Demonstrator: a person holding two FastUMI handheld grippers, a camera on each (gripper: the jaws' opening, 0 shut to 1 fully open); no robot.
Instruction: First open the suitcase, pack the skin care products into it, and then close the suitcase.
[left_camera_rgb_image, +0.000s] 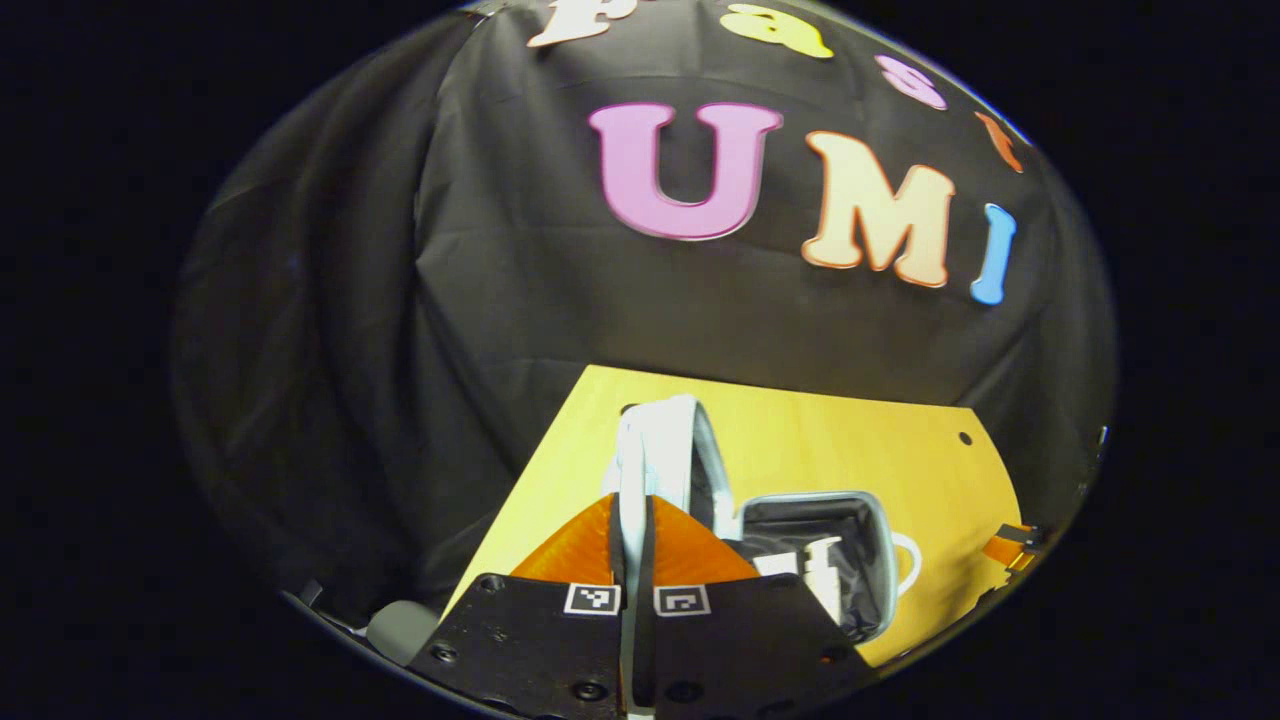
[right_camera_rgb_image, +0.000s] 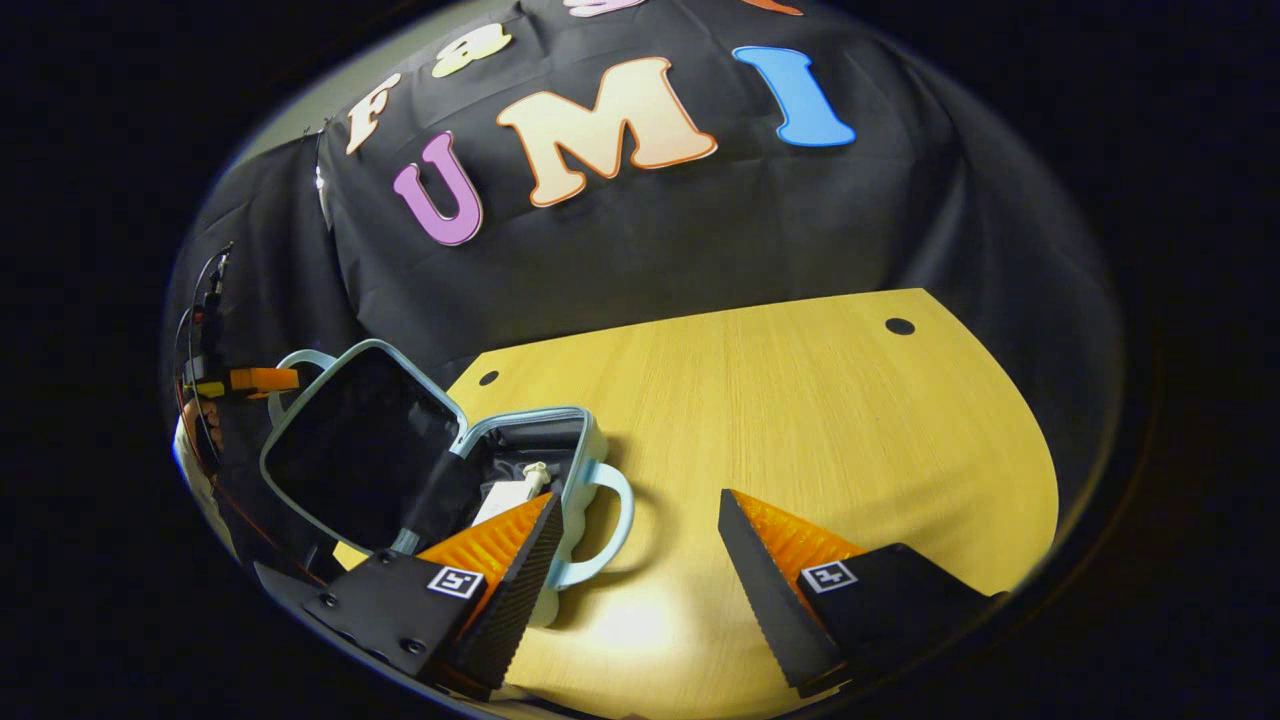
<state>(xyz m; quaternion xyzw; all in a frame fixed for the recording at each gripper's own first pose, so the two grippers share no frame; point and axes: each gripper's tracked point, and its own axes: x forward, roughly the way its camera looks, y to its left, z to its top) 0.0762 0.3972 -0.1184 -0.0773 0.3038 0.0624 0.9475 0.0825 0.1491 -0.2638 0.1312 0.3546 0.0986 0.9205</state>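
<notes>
Left claw (left_camera_rgb_image: 634, 530) is gripping the rim of the lid (left_camera_rgb_image: 655, 455), both fingers pressing on its edge, so the lid is standing near upright at 12 o'clock of the claw in the left gripper view. Right claw (right_camera_rgb_image: 640, 545) is hanging with its fingers wide apart over the bare surface (right_camera_rgb_image: 800, 420), holding nothing.

The suitcase (right_camera_rgb_image: 590, 440) is lying open at 9 o'clock in the right gripper view, at the left end of the surface; its tray (left_camera_rgb_image: 880, 560) is sitting at 3 o'clock of the left claw in the left gripper view. A pale bottle (right_camera_rgb_image: 515, 490) is resting inside the tray, against the dark lining.

Risks, as judged from this moment:
- The lid is being held by a thin edge alone; a small twist of the wrist is likely to let it slip free and drop shut hard.
- The bottle appears to be lying near the front rim; if it is sticking up, the closing lid may be catching on it and not seating.
- The case looks light; pushing the lid sideways rather than down is likely to be dragging the whole case along the surface.
- The right claw's near finger is sitting just beside the handle (right_camera_rgb_image: 610, 520) and may be snagging it.

Count: suitcases, one; lids, one; handles, two, the second (right_camera_rgb_image: 300, 358) being on the lid; bottles, one clearly, others too hidden to tell; claws, two.
</notes>
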